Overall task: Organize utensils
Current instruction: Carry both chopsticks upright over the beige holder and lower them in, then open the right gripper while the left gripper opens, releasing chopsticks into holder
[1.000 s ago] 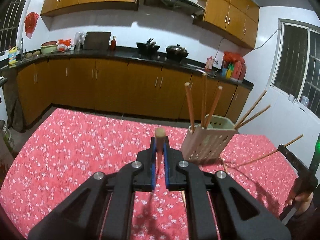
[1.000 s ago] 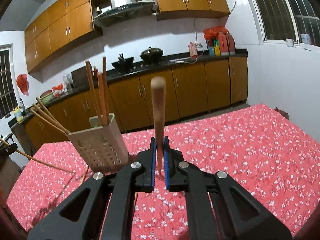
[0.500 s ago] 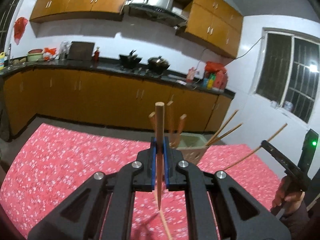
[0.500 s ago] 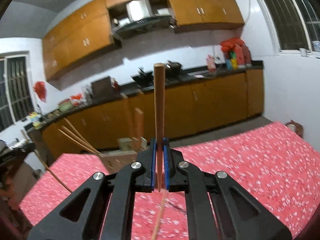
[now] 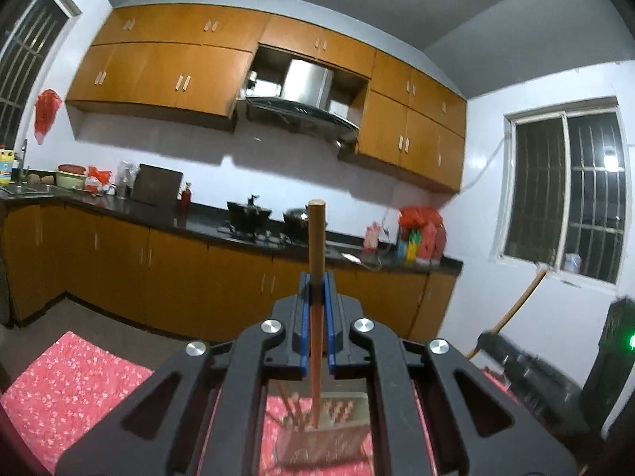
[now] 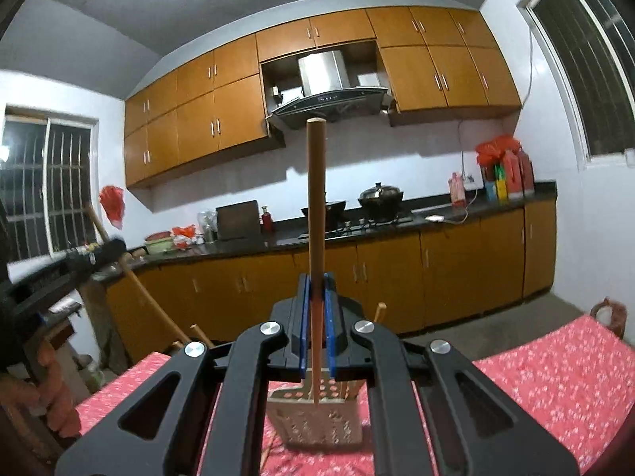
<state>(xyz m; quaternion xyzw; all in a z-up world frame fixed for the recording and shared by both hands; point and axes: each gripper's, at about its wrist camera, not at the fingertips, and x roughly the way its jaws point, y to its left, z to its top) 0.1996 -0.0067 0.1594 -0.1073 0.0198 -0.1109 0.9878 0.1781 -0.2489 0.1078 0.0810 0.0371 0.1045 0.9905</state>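
Note:
My left gripper (image 5: 316, 289) is shut on a wooden chopstick (image 5: 317, 246) held upright, its lower tip over the beige perforated utensil holder (image 5: 341, 424) seen below between the arms. My right gripper (image 6: 316, 289) is shut on another wooden chopstick (image 6: 316, 198), also upright, its tip over the same holder (image 6: 317, 416). Several chopsticks (image 6: 379, 311) stand in the holder. The right gripper and its chopstick show at the right edge of the left wrist view (image 5: 520, 361); the left one shows at the left of the right wrist view (image 6: 79, 258).
The holder stands on a table with a red floral cloth (image 6: 555, 377). Behind are brown kitchen cabinets (image 5: 178, 277), a black countertop with pots (image 6: 377, 198) and a range hood (image 6: 329, 99). A window (image 5: 563, 194) is in the right wall.
Both grippers have risen and tilted up with their chopsticks. The holder, ahead on the table before, now lies below and between each gripper's arms.

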